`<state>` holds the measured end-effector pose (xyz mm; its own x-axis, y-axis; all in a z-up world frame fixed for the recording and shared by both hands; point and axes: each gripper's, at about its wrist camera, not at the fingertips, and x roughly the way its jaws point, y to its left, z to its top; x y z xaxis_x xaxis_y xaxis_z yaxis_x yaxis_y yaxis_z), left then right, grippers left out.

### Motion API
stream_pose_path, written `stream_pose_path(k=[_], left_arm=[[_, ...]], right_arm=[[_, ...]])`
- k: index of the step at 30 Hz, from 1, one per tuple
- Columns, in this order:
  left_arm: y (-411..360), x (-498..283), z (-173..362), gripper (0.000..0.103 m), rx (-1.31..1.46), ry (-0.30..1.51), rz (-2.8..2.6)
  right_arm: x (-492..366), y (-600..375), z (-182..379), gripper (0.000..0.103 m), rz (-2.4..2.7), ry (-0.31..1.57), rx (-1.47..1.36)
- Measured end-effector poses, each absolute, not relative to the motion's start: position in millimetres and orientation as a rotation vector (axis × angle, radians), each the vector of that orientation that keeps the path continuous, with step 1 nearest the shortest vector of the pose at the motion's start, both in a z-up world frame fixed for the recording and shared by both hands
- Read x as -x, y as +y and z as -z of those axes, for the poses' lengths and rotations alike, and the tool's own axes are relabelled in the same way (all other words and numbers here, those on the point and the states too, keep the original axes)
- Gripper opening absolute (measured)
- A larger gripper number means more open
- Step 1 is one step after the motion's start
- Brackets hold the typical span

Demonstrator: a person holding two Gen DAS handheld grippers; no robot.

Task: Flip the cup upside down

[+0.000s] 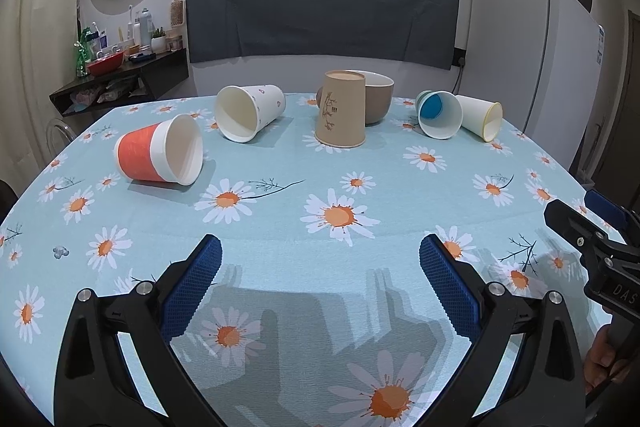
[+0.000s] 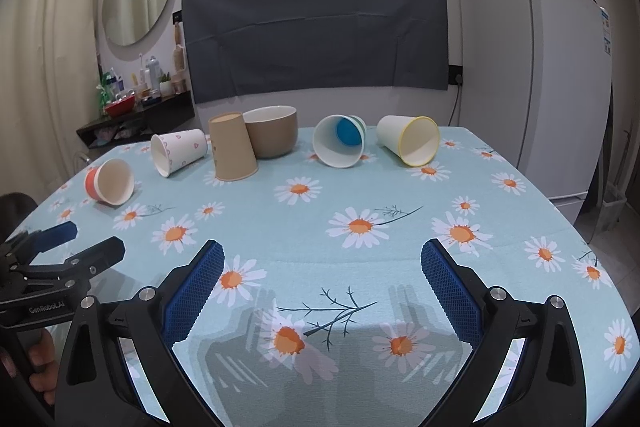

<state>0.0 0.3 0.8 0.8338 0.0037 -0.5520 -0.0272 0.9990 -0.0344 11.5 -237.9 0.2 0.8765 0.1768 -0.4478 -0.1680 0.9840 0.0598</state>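
Five paper cups sit in a loose row toward the far side of a table covered by a pale blue cloth point(image 1: 280, 219) printed with white-and-orange daisies. From left: an orange-banded cup point(image 1: 160, 151) on its side, mouth facing the camera; a white cup with small pink hearts point(image 1: 250, 111), also on its side; a plain brown kraft cup point(image 1: 341, 110) standing upside down, a faint dark branch drawing on its wall, leaning against or just touching a glazed taupe ceramic bowl point(image 1: 378, 99) with a white interior; a white cup with a blue inner bottom point(image 1: 438, 114) on its side; and a cream cup with a yellow rim point(image 1: 482, 117) on its side, touching the blue-bottomed one.

Near the camera, the left gripper point(image 1: 320, 255) hovers low over the cloth, its blue ridged pads point(image 1: 192, 291) spread wide, holding nothing. The right gripper point(image 2: 322, 259) is likewise wide apart and empty. Its black body reads "DAS"; the left gripper's body reads "GenRobot.AI".
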Motion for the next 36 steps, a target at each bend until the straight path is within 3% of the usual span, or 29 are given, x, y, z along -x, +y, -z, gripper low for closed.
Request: stream_pose_path(k=[36], left_arm=[[-2.0, 2.3, -1.7, 0.097, 0.029, 0.579, -0.018]], right_arm=[[-12.0, -236.8, 0.8, 0.095, -0.180, 0.470, -0.017]])
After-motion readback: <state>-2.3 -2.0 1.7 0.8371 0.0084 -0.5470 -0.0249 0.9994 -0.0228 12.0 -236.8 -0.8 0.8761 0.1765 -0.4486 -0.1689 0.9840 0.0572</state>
